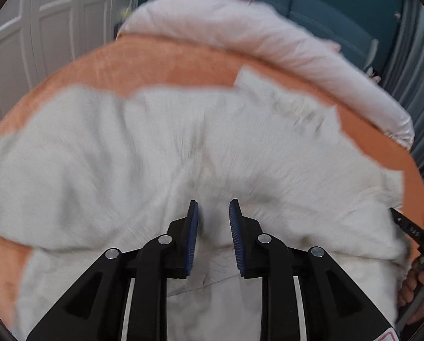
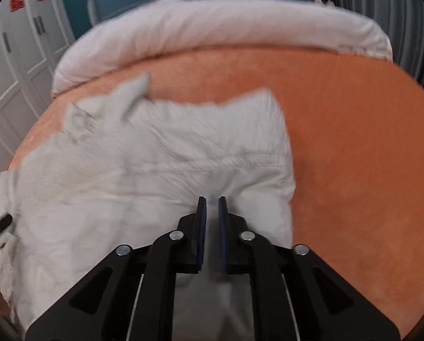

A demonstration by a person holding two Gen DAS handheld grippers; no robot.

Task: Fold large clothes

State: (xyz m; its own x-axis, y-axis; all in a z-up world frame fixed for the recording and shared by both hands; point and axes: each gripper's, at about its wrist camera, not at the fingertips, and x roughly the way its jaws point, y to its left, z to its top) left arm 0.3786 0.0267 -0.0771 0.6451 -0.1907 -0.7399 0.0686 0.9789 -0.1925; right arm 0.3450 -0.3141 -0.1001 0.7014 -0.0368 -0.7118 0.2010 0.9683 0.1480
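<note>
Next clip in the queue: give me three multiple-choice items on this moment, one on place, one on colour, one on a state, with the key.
1. Where does the white garment lie?
A. on the orange cover
B. on the wardrobe doors
C. on the floor

2. What colour are the pads of the left tongs?
A. red
B. blue
C. yellow

3. How do the jaws of the right tongs stand?
A. spread as wide as the left pair
B. folded out of view
C. a narrow gap, cloth showing between

Key: A, orange shows round the garment on several sides; B, blue ribbed pads line both fingers; C, a thin strip of white cloth shows between the pads, though whether they pinch it cannot be told.
</note>
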